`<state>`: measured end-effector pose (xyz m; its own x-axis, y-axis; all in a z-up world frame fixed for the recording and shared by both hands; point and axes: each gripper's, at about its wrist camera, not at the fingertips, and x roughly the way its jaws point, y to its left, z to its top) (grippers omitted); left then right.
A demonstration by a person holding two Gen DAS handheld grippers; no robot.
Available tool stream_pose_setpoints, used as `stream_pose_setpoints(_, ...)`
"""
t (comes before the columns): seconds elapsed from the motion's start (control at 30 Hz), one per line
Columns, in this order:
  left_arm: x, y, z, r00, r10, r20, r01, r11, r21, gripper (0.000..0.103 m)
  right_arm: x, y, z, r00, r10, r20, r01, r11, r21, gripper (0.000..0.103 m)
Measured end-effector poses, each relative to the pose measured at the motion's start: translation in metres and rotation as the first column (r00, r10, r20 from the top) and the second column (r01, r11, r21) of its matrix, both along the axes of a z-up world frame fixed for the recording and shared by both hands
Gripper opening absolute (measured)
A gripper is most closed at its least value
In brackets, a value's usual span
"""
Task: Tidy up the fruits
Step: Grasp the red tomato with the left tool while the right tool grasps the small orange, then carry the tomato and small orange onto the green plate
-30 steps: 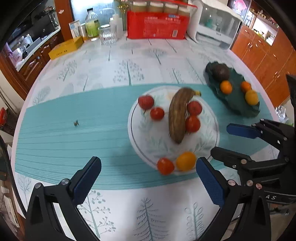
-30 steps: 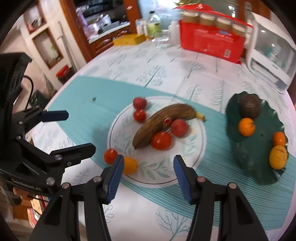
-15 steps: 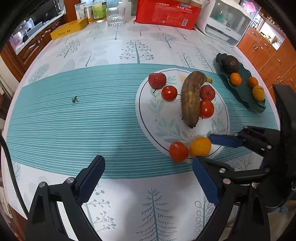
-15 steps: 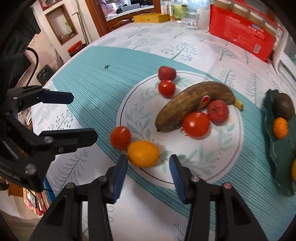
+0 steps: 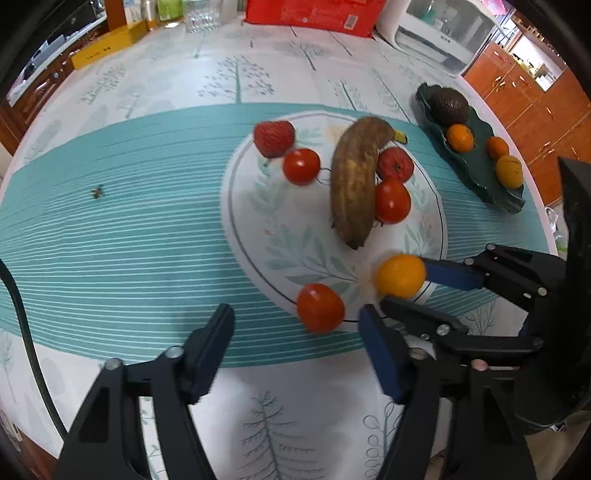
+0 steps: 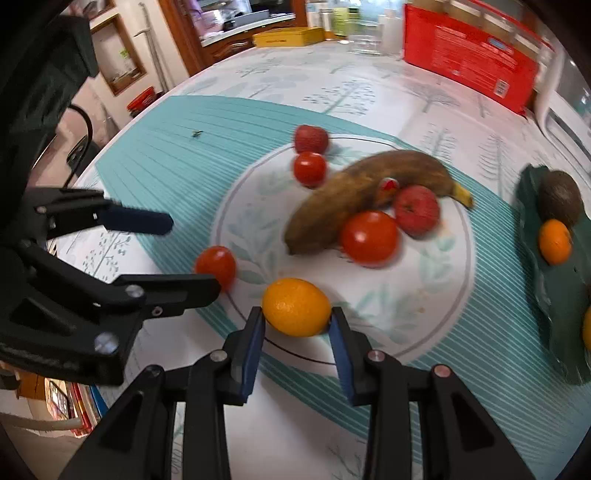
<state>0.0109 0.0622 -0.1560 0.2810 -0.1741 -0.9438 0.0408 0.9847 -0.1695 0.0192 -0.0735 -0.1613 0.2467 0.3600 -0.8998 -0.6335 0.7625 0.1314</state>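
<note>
A white plate point(image 5: 258, 206) holds a brown banana point(image 5: 356, 181), tomatoes, a strawberry point(image 5: 274, 137) and a small red apple point(image 5: 395, 164). On its near rim sits a yellow-orange citrus point(image 6: 296, 307). My right gripper point(image 6: 296, 332) is closing, and both pads touch the sides of this fruit. It also shows in the left wrist view as the right gripper point(image 5: 404, 286) around the citrus point(image 5: 400, 275). A tomato point(image 5: 320, 307) lies at the plate's edge on the teal cloth. My left gripper point(image 5: 295, 332) is closing around it, with a gap on each side. The right wrist view shows the left gripper point(image 6: 194, 254) at that tomato point(image 6: 216, 266).
A dark green leaf-shaped dish point(image 5: 476, 173) at the right holds an avocado point(image 5: 448, 105) and small oranges. A red box point(image 5: 314, 13), a glass, a yellow box point(image 5: 105, 50) and a white appliance point(image 5: 436, 33) line the far side. A tiny dark speck point(image 5: 97, 192) lies on the cloth.
Both grippers came down closer to the plate's near rim. The left jaws narrowed around the tomato. The right jaws closed onto the citrus.
</note>
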Motion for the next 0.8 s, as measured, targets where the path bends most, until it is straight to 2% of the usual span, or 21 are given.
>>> stream_pose_setpoints(0.23, 0.006, -0.016, -0.008, 1.0, -0.023, -0.01, 0.024, 0.999, 0.034, 0.04, 0.005, -0.02, 0.0, 0.998, -0.063, -0.013, 0.063, 0.998, 0.003, 0.035)
stream_pose_setpoints(0.3, 0.008, -0.02, -0.007, 1.0, -0.024, -0.011, 0.025, 0.999, 0.037, 0.028, 0.004, -0.023, -0.001, 0.998, -0.069, -0.012, 0.069, 0.998, 0.005, 0.035)
stream_pose_setpoints(0.53, 0.008, -0.029, -0.006, 1.0, -0.029, -0.009, 0.03, 0.997, 0.071, 0.026, 0.003, -0.03, -0.001, 0.996, -0.083, -0.017, 0.083, 0.996, 0.013, 0.035)
stream_pose_setpoints(0.8, 0.001, -0.041, 0.008, 0.999, -0.042, 0.008, 0.041, 0.997, 0.065, 0.026, 0.003, -0.038, 0.006, 0.996, -0.092, -0.01, 0.092, 0.995, 0.037, 0.035)
